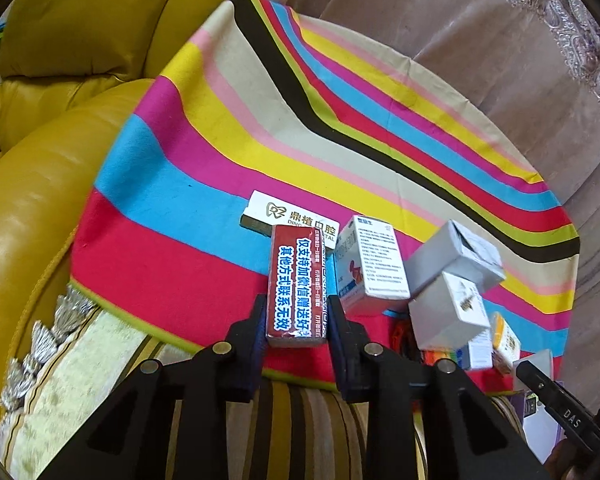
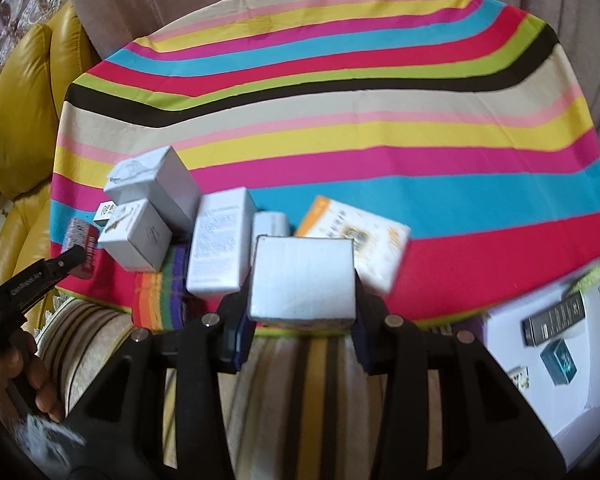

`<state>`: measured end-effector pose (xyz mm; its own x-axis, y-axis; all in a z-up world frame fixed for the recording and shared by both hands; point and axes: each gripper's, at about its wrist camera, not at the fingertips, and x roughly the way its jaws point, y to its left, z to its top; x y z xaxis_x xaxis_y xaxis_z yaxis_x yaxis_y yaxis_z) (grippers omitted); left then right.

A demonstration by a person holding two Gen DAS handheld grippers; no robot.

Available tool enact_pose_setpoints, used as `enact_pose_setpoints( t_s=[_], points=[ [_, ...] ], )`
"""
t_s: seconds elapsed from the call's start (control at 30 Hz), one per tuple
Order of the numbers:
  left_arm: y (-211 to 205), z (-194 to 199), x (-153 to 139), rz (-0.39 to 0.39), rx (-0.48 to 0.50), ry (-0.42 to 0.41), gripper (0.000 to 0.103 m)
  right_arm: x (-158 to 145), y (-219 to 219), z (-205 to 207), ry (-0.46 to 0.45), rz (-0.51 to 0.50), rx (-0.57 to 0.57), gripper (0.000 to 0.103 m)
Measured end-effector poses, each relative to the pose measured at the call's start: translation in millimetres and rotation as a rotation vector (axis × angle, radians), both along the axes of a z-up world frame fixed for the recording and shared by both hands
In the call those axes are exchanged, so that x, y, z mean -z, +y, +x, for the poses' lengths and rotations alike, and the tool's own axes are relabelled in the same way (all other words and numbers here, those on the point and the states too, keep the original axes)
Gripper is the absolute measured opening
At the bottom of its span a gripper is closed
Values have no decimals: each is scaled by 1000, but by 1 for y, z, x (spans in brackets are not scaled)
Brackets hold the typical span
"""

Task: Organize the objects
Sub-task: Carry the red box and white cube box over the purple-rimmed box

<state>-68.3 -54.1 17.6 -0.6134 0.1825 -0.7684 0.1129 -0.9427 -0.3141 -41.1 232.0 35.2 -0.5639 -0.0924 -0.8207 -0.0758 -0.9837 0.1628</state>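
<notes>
My left gripper [image 1: 296,312] is shut on a dark red box [image 1: 296,284] with blue and white lettering, its near end clamped between the pads. The same red box [image 2: 80,250] shows at the left in the right wrist view, with the left gripper's finger tip against it. My right gripper [image 2: 302,300] is shut on a plain white box [image 2: 302,278], held above the near edge of the striped cloth [image 2: 340,120]. A heap of small white cartons [image 1: 452,280] lies between the two grippers on the cloth.
A flat white box with a logo [image 1: 284,214] lies behind the red one. An orange-and-white carton [image 2: 356,240] and a rainbow-striped item [image 2: 160,292] sit near the cloth's front. A white tray [image 2: 560,344] with small dark packs is at right. Yellow leather sofa [image 1: 60,120] at left.
</notes>
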Motion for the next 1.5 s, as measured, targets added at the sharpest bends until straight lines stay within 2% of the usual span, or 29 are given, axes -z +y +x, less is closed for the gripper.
enact_pose_setpoints(
  t_s=[0.27, 0.47, 0.77, 1.07, 1.5],
  points=[
    [21, 23, -17, -25, 75, 46, 29, -5, 16, 17, 6, -16, 20, 45],
    [50, 30, -22, -31, 171, 76, 29, -5, 31, 29, 2, -27, 53, 45],
    [95, 33, -23, -44, 294, 82, 29, 0, 64, 49, -12, -53, 117, 45],
    [139, 38, -25, -62, 417, 96, 29, 5, 103, 73, -22, -80, 202, 45],
    [211, 47, -26, -66, 612, 94, 29, 26, 188, 124, -78, -63, 407, 45]
  ],
)
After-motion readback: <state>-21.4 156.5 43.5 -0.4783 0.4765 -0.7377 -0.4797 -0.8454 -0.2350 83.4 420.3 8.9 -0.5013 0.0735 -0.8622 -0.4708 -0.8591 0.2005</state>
